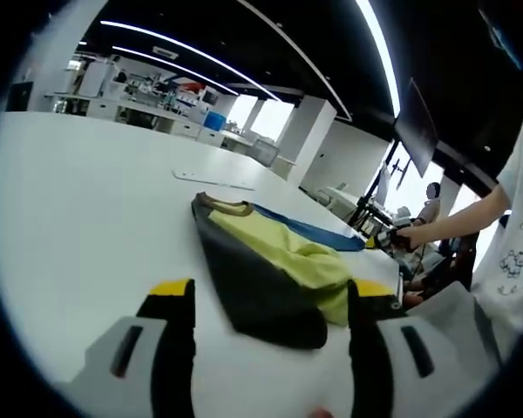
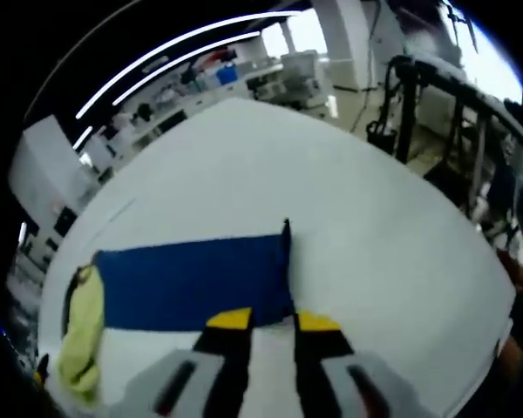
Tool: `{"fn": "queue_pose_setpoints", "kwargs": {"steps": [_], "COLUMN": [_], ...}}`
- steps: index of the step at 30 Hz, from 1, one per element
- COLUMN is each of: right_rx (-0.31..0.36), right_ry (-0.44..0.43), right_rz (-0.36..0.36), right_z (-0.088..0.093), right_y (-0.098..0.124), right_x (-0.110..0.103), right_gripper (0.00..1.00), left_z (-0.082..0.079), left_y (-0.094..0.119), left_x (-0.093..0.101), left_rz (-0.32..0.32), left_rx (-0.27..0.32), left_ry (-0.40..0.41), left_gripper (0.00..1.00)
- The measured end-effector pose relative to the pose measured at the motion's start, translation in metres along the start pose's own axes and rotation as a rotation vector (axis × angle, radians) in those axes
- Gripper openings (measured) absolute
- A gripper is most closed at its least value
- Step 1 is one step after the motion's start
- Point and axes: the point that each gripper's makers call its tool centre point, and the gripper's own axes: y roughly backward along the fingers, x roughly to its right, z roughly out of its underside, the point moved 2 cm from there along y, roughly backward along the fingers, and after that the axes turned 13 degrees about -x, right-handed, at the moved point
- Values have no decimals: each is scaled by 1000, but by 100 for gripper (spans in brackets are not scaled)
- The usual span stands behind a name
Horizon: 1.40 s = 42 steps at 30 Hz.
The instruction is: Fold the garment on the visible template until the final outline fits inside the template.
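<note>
In the left gripper view, the left gripper [image 1: 272,296], fingers apart, hovers before the crumpled yellow-green and dark grey garment [image 1: 270,266] on the white surface [image 1: 78,200]. In the right gripper view, the right gripper [image 2: 274,322], fingers nearly together and empty, points at the flat blue rectangular template [image 2: 192,279]; the garment lies at its left end.

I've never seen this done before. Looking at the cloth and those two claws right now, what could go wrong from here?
The garment lies bunched, yellow-green over dark, so a pinch might catch several layers and fold crooked.

The right claw sits at the edge of the blue template; closing there could drag the template itself.

The left claw is open, wide of the garment's near end, so it could miss.
</note>
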Motion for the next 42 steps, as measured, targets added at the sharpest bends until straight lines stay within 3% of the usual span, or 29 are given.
{"fn": "queue_pose_setpoints", "kwargs": {"steps": [3, 8, 10, 13, 15, 19, 24, 29, 34, 37, 38, 42], "right_rx": [10, 16, 26, 43, 46, 117, 135, 179, 191, 197, 201, 202], "right_ry": [82, 122, 134, 136, 142, 163, 200, 218, 230, 236, 242, 263], "right_rz": [15, -51, -80, -183, -200, -278, -303, -376, -415, -448, -463, -489], "right_z": [5, 7, 8, 12, 13, 13, 11, 13, 17, 18, 20, 28], "right_y": [6, 11, 13, 18, 22, 38, 56, 75, 85, 91, 94, 103], "right_x": [-3, -10, -13, -29, -30, -44, -56, -81, -96, -104, -108, -115], "right_gripper": [56, 62, 70, 85, 91, 99, 99, 99, 99, 99, 99, 99], "left_z": [0, 2, 4, 9, 14, 22, 30, 37, 50, 57, 61, 68], "left_y": [1, 2, 2, 2, 1, -2, -7, -16, -27, -31, -30, -33], "left_x": [0, 0, 1, -2, -4, 1, 10, 14, 0, -5, -7, 2], "left_rz": [1, 4, 4, 3, 2, 14, 37, 68, 42, 21, 18, 54], "left_rx": [1, -4, -9, -21, -36, -58, -81, -78, -105, -132, -145, -164], "left_ry": [0, -4, -4, 2, 3, -1, 0, 43, 86, 129, 189, 258], "left_gripper": [68, 68, 68, 68, 67, 67, 66, 61, 58, 58, 54, 44]}}
